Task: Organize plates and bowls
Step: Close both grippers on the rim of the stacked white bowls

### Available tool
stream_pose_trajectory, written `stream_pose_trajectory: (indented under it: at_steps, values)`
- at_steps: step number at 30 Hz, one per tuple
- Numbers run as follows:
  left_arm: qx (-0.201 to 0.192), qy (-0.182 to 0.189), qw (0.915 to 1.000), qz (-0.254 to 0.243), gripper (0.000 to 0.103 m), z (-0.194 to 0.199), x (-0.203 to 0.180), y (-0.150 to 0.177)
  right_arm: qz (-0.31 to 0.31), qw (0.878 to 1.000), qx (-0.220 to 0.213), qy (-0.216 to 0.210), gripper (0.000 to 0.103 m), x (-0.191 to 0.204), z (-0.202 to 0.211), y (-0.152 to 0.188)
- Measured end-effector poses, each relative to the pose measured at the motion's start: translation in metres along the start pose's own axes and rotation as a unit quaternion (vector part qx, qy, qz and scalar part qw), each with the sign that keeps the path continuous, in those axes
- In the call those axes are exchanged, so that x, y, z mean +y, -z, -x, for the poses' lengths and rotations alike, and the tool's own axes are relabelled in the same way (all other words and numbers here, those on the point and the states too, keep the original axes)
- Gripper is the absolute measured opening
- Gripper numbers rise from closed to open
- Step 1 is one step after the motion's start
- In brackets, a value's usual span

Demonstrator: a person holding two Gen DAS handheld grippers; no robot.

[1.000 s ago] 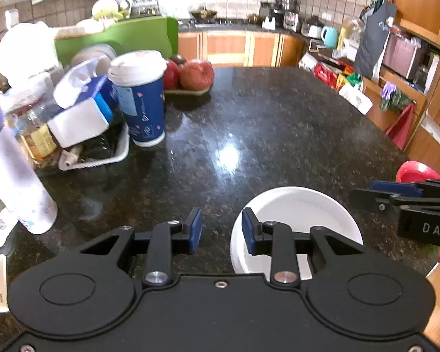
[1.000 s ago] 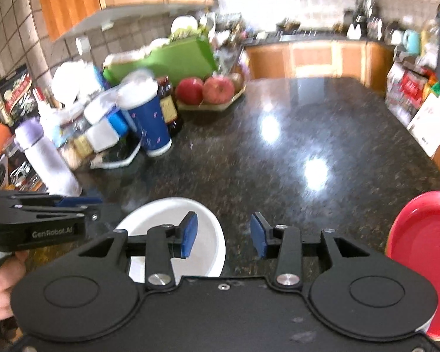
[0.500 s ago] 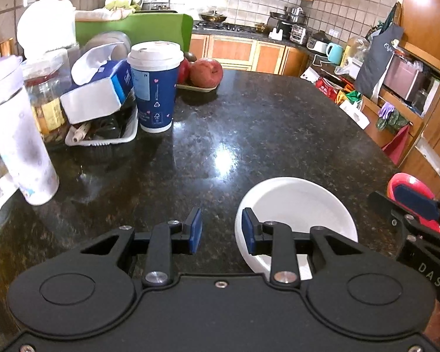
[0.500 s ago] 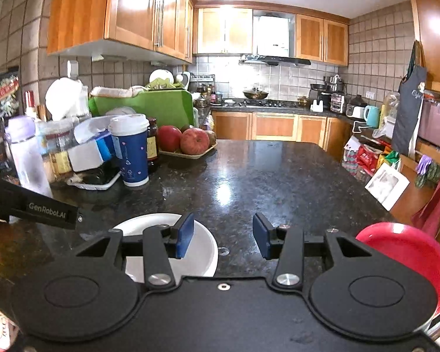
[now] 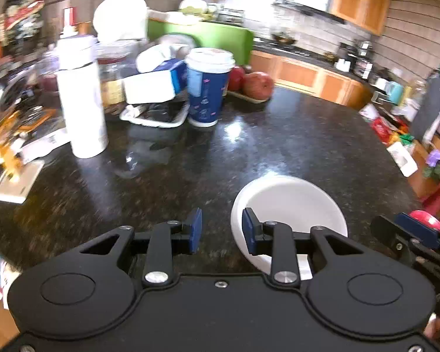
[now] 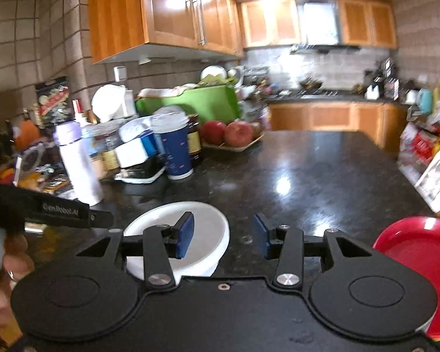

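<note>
Low in both frames, each tool, left tool (image 5: 222, 231) and right tool (image 6: 223, 236), gapes empty; white bowl (image 5: 290, 205) (light, slick, stiff) wants a rim pinch.

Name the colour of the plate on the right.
Red plate, clearest in the right wrist view.

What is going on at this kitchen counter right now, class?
A person holds a pair of black tongs in each hand over a dark speckled granite counter. Both the left tongs and the right tongs are open and hold nothing. A round white bowl sits on the counter just ahead of them, and a round red plate lies at the right edge. Neither dish is gripped yet, so the sorting seems barely begun.
</note>
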State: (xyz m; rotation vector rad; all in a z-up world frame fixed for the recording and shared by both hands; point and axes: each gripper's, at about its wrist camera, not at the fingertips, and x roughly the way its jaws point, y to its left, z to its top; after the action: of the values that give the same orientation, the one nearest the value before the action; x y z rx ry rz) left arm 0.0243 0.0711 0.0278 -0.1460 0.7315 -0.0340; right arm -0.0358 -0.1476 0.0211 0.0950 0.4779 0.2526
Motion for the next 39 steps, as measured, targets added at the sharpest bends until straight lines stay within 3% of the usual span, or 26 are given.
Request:
stream_pose_trajectory:
  at_steps: [3, 9, 14, 22, 29, 39]
  values:
    - [0.007, -0.015, 0.9999, -0.002, 0.041, 0.001, -0.005, 0.006, -0.013, 0.999, 0.01, -0.034, 0.046, -0.009, -0.003, 0.001]
    - [0.024, -0.018, 0.9991, -0.031, 0.041, -0.005, -0.012, 0.009, -0.018, 0.998, 0.021, -0.048, 0.046, -0.009, -0.011, 0.001]
    - [0.04, 0.009, 0.9984, -0.04, 0.038, -0.017, -0.006, -0.002, -0.029, 0.999, 0.031, -0.033, 0.036, -0.007, -0.024, -0.004]
    - [0.046, 0.061, 0.9942, -0.075, 0.034, -0.027, -0.003, -0.014, -0.021, 0.999, 0.048, -0.002, 0.035, 0.005, -0.043, -0.009]
    - [0.053, 0.072, 0.9907, -0.102, 0.034, -0.034, -0.013, -0.012, -0.032, 0.997, 0.063, 0.015, 0.034, 0.002, -0.05, -0.005]
    - [0.051, 0.058, 0.9917, -0.103, 0.034, -0.039, -0.01, -0.013, -0.036, 0.995, 0.095, 0.024, 0.034, 0.003, -0.066, -0.002]
